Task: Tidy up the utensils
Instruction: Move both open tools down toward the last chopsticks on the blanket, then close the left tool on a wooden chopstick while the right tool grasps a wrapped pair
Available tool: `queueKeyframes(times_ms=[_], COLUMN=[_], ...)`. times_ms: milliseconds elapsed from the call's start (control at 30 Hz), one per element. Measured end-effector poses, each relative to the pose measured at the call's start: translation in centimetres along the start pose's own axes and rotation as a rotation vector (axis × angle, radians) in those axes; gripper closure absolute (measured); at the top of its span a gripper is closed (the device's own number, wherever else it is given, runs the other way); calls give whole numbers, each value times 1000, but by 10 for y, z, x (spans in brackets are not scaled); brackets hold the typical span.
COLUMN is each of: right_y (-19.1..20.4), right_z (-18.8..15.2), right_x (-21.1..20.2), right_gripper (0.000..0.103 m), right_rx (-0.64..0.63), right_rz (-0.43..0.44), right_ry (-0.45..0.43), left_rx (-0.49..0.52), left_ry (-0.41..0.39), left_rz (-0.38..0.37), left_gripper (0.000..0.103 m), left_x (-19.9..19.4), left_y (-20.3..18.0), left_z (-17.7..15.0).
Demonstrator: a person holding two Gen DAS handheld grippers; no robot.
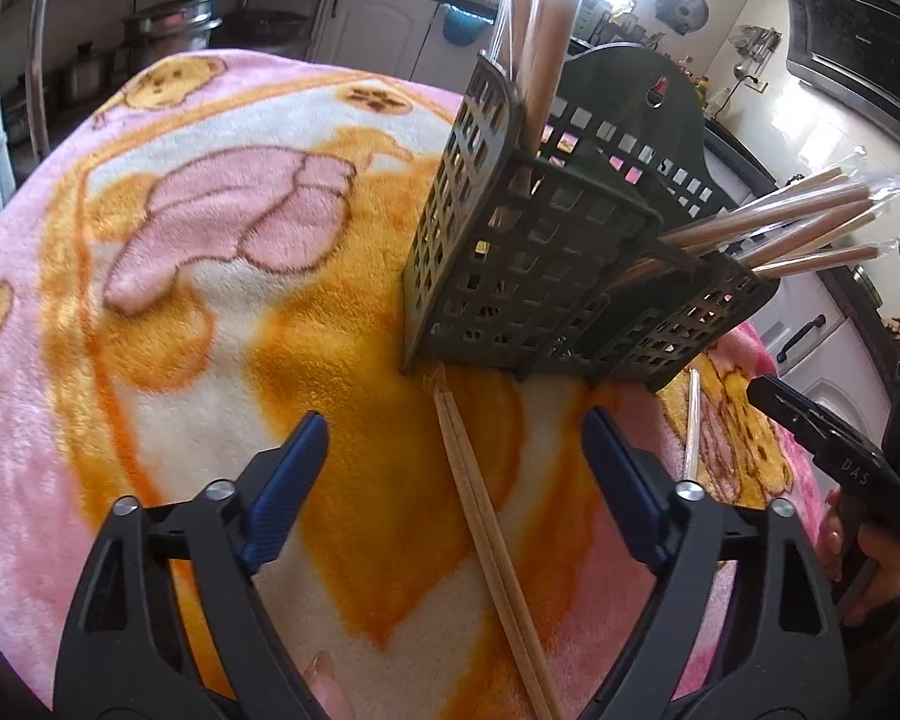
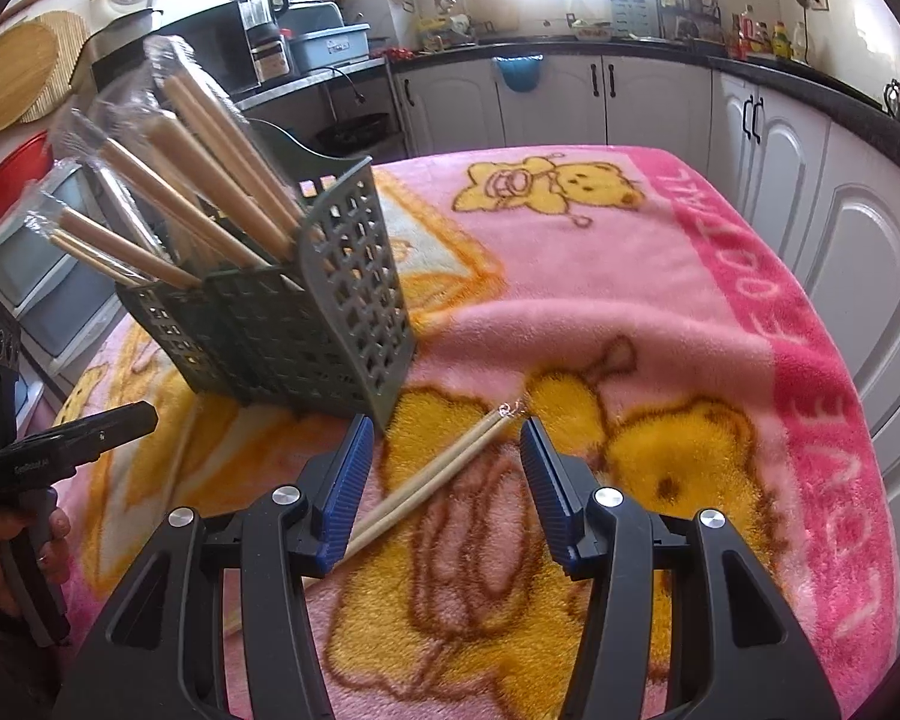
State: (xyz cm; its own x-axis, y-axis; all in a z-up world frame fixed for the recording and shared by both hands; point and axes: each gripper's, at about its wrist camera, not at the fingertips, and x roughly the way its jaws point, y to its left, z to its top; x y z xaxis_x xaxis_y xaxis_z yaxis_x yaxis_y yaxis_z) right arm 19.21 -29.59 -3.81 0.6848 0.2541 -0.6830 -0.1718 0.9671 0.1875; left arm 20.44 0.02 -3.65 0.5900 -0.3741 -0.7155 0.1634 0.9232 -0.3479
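Note:
A dark green slotted utensil holder stands on a pink and orange blanket; it also shows in the right wrist view. Several wrapped wooden-handled utensils lean in its compartments, seen too in the left wrist view. A wrapped pair of chopsticks lies on the blanket in front of the holder, between the fingers of my open, empty left gripper. My right gripper is open and empty just above the same chopsticks.
A thin wrapped stick lies on the blanket right of the holder. Kitchen cabinets and countertops surround the table. The other gripper's black body shows at the right edge and the left edge.

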Motion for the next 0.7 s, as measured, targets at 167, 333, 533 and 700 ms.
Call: queueKeyframes(times_ms=[167,333,533,700], right_y=[-4,-9,-17,-29], right_z=[2,4,11,18], right_x=[8,21,38,55], right_gripper=[54,54,54,54], right_rx=[5,17,47,101], right_rz=[-5,-5,-13,-20], right_ry=[21,60,88,126], left_rx=[-1,-8,-28,-45], left_ry=[29,51,44,37], left_rz=[-2,15,37,49], left_gripper=[43,54,66,84], left_x=[12,25,31,31], left_y=[-6,-7,-2,8], left_z=[2,2,4,6])
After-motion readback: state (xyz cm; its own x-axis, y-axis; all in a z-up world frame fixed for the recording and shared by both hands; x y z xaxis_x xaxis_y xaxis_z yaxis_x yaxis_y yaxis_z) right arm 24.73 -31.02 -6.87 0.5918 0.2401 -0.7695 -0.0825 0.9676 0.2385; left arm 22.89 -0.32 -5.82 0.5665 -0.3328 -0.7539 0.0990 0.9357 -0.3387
